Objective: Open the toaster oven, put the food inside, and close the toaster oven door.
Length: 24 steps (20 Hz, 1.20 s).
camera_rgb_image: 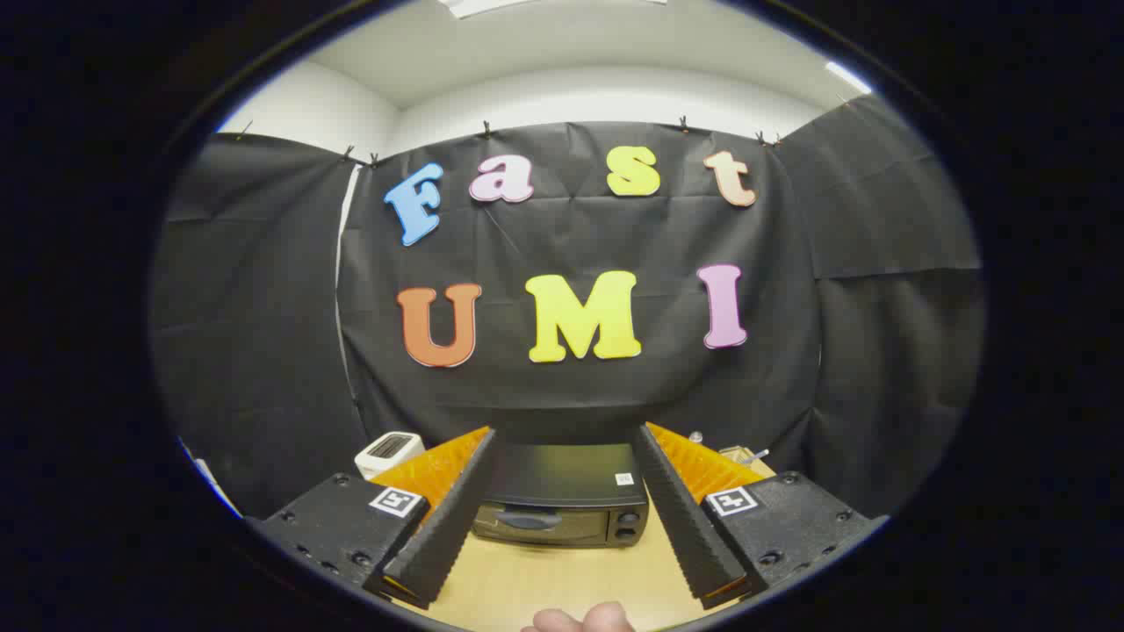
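Sitting low in the centre of the frame, the black toaster oven (562, 496) stood on the pale wooden table (544, 584) with its glass door shut, the door handle across the front and two round knobs at the right end of the face. It lay beyond the gripper (564, 439), seen through the gap between the two fingers, well apart from both. The fingers (448, 518) were spread wide, black ridged pads with orange backing, holding nothing and touching nothing. To the left of the oven, behind the left finger, a small white toaster (389, 452) showed against the black cloth wall. To the right, behind the right finger, some small items (738, 454) lay on the table, too small to identify. At the bottom centre of the frame, fingertips of a person's hand (584, 620) rested at the near table edge.
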Available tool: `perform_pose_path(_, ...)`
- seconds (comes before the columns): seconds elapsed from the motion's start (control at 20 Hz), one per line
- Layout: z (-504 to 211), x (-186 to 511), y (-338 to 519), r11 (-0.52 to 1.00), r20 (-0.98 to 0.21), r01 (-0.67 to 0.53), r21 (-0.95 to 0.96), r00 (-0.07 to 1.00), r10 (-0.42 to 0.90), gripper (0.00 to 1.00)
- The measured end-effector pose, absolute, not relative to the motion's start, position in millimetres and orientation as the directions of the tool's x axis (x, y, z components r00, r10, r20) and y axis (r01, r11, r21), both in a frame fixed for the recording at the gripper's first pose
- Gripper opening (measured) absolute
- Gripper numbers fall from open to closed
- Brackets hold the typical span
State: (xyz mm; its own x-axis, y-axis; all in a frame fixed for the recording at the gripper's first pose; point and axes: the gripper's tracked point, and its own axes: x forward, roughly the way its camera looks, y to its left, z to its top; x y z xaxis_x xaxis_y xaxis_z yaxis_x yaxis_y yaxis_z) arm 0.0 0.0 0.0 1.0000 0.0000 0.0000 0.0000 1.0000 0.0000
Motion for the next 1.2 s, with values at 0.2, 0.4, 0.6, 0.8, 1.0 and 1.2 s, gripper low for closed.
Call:
perform_pose_path(0.2, 1, 2, -2, 1.000, -0.003, -0.001, -0.009, 1.000, 0.001, 1.00)
perform_pose_path(0.4, 2, 3, -6, 1.000, -0.007, 0.003, -0.010, 1.000, -0.003, 1.00)
perform_pose_path(0.6, 4, 2, -11, 1.000, -0.002, 0.013, -0.008, 1.000, -0.013, 1.00)
perform_pose_path(0.8, 1, 0, -10, 1.000, -0.013, 0.011, 0.004, 1.000, -0.011, 1.00)
perform_pose_path(1.0, -7, 1, -11, 1.000, -0.039, 0.011, 0.028, 0.999, -0.010, 1.00)
perform_pose_path(1.2, -16, 10, -8, 0.999, -0.061, 0.008, 0.047, 0.998, -0.005, 1.00)
